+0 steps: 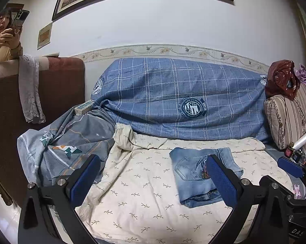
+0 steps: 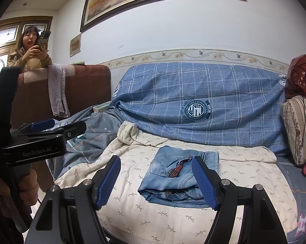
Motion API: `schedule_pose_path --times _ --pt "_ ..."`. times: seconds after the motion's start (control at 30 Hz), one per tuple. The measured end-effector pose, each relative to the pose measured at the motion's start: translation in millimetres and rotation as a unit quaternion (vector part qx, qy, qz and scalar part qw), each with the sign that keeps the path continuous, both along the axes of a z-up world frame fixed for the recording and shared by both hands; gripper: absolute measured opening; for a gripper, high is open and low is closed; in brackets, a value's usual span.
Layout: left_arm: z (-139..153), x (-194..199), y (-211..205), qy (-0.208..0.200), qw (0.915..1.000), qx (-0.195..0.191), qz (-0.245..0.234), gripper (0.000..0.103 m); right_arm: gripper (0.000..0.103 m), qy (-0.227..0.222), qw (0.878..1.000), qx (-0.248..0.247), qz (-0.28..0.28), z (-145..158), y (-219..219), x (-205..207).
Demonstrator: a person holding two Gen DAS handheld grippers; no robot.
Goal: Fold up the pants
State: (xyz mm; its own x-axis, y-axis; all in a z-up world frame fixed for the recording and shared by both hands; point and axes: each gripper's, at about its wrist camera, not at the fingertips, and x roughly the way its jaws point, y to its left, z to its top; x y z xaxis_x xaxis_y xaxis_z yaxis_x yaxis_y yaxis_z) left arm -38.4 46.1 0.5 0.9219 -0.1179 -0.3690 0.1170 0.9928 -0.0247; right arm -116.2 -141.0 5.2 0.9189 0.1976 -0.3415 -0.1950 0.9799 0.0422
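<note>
Left tool (image 1: pixel 153 180): jaws wide apart, blue ribbed pads facing each other, nothing between them. It hovers above the cream leaf-print sheet (image 1: pixel 140 199) without touching it. In the left wrist view its right-side pad overlaps the jeans only by line of sight; whether it touches the fabric cannot be told.

Right tool (image 2: pixel 156 183): jaws also standing wide apart, no grip. The pants lie in the gap between the two pads as seen from the right wrist camera, but the pads do not press on the denim. The left tool appears at the left edge of the right wrist view, held in a hand (image 2: pixel 28 185).

Pants (image 2: pixel 179 174): light blue jeans, folded into a compact, roughly square bundle, lying flat on the cream sheet on the bed, right of its centre. A back pocket and a small red-patterned patch face up; the folded edge with stacked layers faces the cameras.

Surroundings: blue plaid cover (image 1: pixel 183 97) draped behind the sheet; grey patterned bedding (image 1: pixel 71 142) bunched to the left; striped pillow (image 1: pixel 289 118) at right. A person (image 2: pixel 30 50) stands behind the brown headboard (image 2: pixel 85 89), holding up a phone.
</note>
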Motion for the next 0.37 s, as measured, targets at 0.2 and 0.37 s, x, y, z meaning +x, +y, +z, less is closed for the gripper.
schedule_pose_path --times 0.2,0.37 --pt "0 4 -2 0.001 1.0000 -0.001 0.000 0.103 0.075 -0.001 1.000 0.002 0.003 0 2 3" --pt "-1 11 -1 0.002 0.9999 -0.008 -0.006 0.103 0.075 0.006 1.000 0.003 0.003 -2 -1 13"
